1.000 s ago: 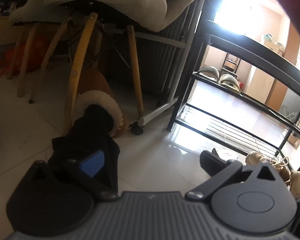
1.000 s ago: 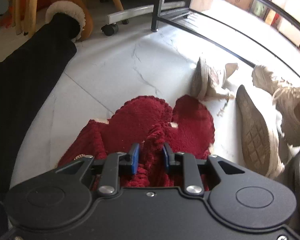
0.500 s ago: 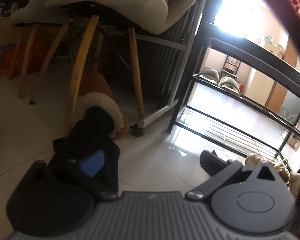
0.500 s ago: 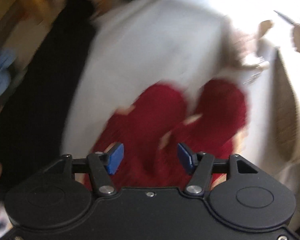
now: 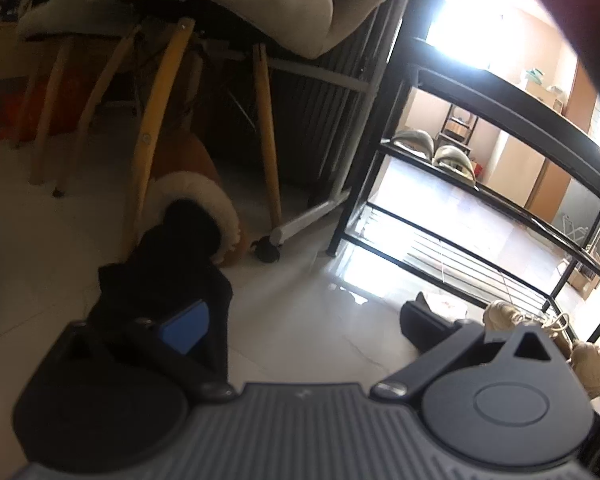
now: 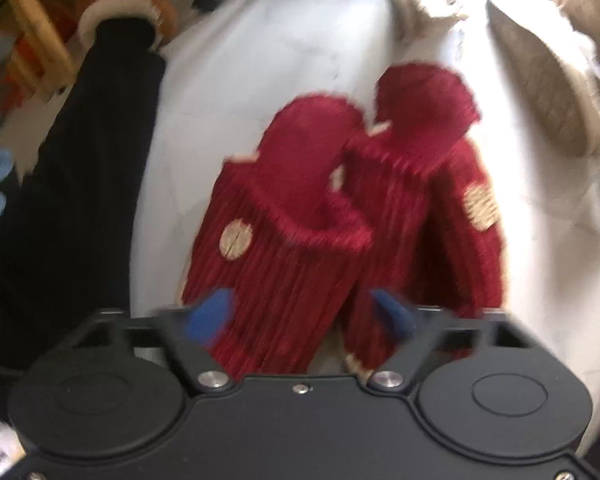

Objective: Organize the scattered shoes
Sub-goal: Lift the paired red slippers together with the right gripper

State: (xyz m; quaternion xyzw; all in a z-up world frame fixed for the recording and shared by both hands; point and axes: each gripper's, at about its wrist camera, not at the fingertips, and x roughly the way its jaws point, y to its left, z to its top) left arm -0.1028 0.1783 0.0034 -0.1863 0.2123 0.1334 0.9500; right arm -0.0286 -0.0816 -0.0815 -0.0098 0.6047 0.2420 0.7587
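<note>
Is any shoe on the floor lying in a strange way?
Yes. One beige sneaker right of the red slippers lies tipped over, its patterned sole facing up. The slippers overlap unevenly instead of lying flat side by side.

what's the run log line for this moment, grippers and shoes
right gripper: closing around red slippers, on floor | left gripper: open, empty | beige sneakers: beside shoe rack

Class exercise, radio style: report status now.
Right gripper closing around red slippers. Left gripper open, empty. Beige sneakers lie close beside the slippers.
</note>
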